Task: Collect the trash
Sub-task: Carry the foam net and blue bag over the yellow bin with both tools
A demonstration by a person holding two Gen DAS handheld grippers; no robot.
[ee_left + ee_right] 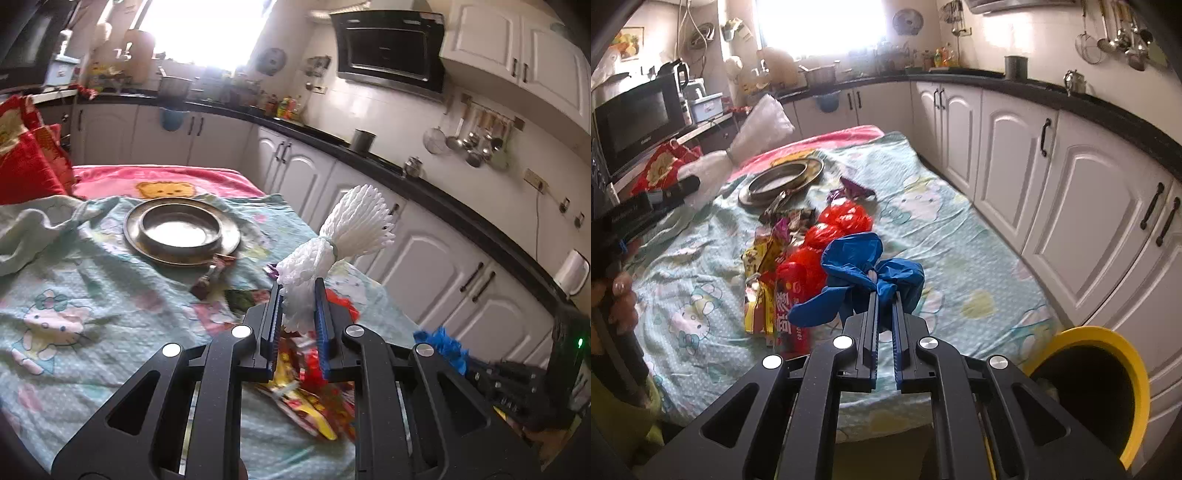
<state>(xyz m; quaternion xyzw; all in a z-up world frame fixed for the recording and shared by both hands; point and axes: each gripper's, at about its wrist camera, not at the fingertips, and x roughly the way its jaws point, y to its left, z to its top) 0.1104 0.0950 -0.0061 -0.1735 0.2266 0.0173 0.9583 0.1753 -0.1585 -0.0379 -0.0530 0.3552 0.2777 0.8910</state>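
Pinching foam net [332, 251]; blue glove [864, 273].

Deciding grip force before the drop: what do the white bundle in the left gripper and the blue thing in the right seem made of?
White bundle: looks like soft foam netting, matte, with a ribbed mesh, flaring past a tie.
Blue thing: probably thin plastic film or a glove, slightly glossy, crumpled and knotted.
Both look light and compressible.

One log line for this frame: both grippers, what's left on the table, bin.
left gripper: shut on foam net | right gripper: shut on blue bag | table: wrappers, red bag | bin: lower right
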